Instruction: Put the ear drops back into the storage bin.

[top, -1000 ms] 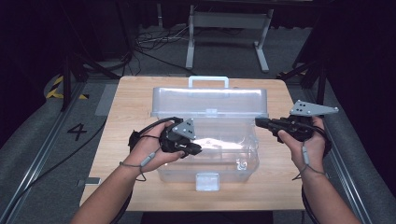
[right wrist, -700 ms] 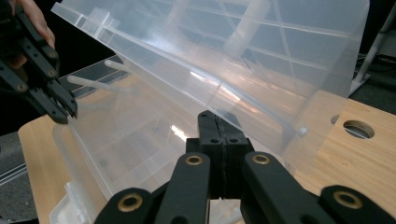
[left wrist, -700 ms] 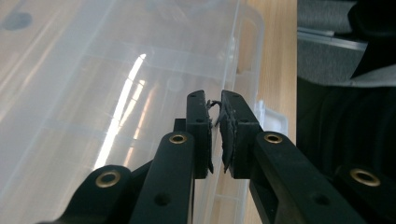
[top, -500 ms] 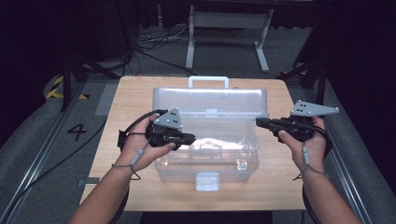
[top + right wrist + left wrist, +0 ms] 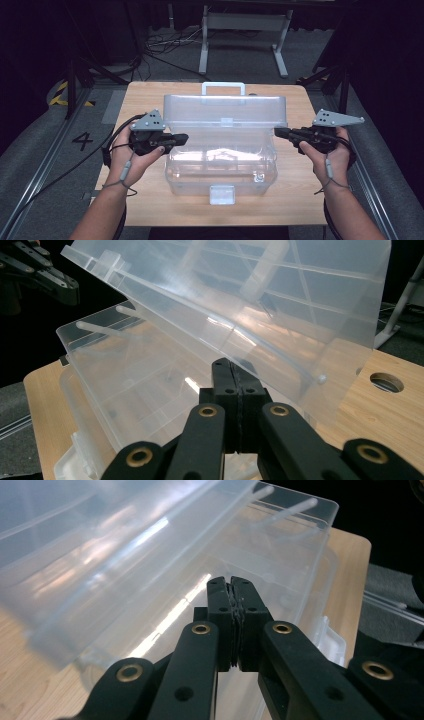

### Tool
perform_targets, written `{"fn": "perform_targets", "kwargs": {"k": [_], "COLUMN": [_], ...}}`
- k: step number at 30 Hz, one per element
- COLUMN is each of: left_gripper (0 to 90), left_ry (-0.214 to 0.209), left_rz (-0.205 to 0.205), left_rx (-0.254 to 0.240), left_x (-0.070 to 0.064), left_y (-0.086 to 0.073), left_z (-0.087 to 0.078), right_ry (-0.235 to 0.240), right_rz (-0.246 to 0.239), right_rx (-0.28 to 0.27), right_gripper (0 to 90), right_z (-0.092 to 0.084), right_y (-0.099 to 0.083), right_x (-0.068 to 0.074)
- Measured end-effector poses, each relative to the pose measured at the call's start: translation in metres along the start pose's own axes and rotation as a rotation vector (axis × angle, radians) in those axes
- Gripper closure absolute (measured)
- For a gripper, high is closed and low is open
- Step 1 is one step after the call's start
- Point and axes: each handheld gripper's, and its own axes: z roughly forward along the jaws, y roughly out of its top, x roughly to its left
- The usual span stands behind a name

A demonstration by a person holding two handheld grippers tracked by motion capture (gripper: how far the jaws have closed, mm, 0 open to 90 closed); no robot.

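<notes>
Clear plastic toolbox (image 5: 220, 165) sitting lid-up on surface (image 5: 300, 200); left claw (image 5: 184, 137) and right claw (image 5: 278, 132) flanking it, both pinched closed, holding nothing.

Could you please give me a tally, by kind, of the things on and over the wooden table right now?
Clear plastic box with its lid raised: 1
Hand-held gripper, jaws closed and empty: 2 (left hand-held gripper, right hand-held gripper)
Wooden table: 1
Total: 4
</notes>
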Motion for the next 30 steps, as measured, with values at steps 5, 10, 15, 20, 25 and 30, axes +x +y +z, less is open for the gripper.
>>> {"fn": "perform_targets", "kwargs": {"k": [5,10,15,20,25,30], "left_gripper": [88.8,89.4,89.5,89.5,89.5,89.5], "left_ry": [0.042,0.099,0.114,0.114,0.119,0.121], "left_rz": [-0.044,-0.109,-0.134,-0.139,-0.139,-0.142], "left_rx": [-0.024,-0.071,-0.104,-0.107,-0.118,-0.124], "left_x": [0.002,0.008,0.010,0.009,0.008,0.006], "left_y": [-0.007,-0.015,-0.018,-0.018,-0.020,-0.022], "left_z": [-0.008,-0.017,-0.020,-0.019,-0.018,-0.018], "right_ry": [0.005,0.002,0.004,-0.001,0.003,0.015], "right_rz": [-0.004,-0.011,-0.009,-0.005,-0.001,0.015], "right_rx": [-0.004,-0.011,-0.015,-0.016,-0.021,-0.032], "right_gripper": [90.0,90.0,90.0,90.0,90.0,90.0], "right_z": [-0.001,-0.001,-0.003,-0.005,-0.005,-0.005], "right_y": [-0.002,-0.004,-0.007,-0.007,-0.008,-0.011], "right_x": [0.000,0.002,0.003,0.003,0.003,0.003]}}
